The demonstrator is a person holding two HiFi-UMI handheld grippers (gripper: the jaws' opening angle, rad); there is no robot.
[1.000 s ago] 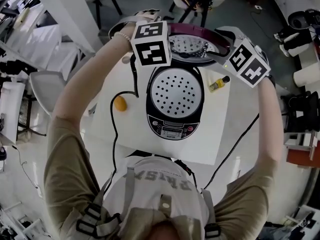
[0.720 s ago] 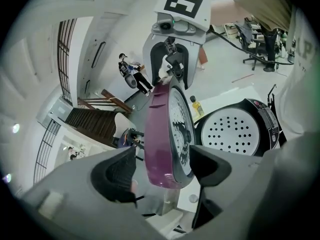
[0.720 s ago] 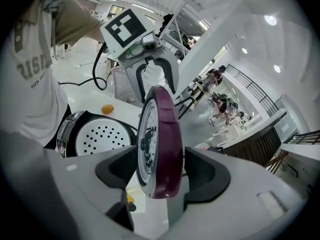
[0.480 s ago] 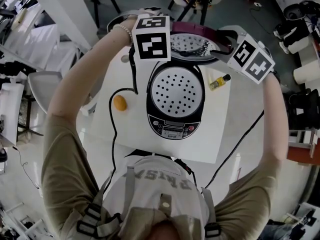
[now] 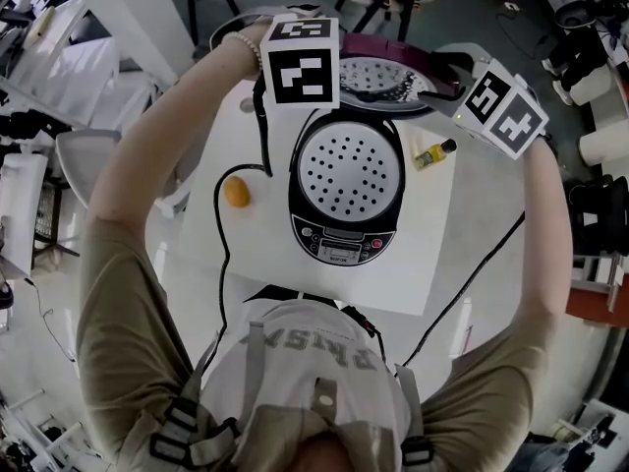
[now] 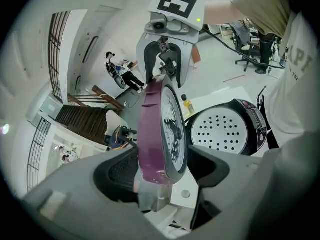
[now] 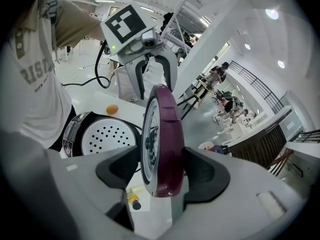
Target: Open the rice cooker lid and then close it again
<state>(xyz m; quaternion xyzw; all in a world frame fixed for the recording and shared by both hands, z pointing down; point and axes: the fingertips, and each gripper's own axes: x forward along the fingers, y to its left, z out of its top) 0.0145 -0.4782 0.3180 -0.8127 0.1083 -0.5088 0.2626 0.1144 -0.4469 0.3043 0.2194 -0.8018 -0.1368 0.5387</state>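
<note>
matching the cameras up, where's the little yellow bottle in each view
Head view: yellow bottle on the table, right of the rice cooker.
Left gripper view: bottle upper middle, right of the raised lid.
Right gripper view: bottle low, left of centre.
Shared landmark: the cooker's perforated plate.

Large white hall. Pale glossy floor [image 5: 39, 342] around a white tabletop [image 5: 432, 214].

Left gripper view: dark wooden staircase [image 6: 80, 118], barred railing [image 6: 56, 39] above it, office chair [image 6: 248, 40] far off.

Right gripper view: white column [image 7: 212, 44], round ceiling lamp [image 7: 272, 14] lit, mezzanine railing [image 7: 257, 81], seated people [image 7: 227, 109] in the distance.
</note>
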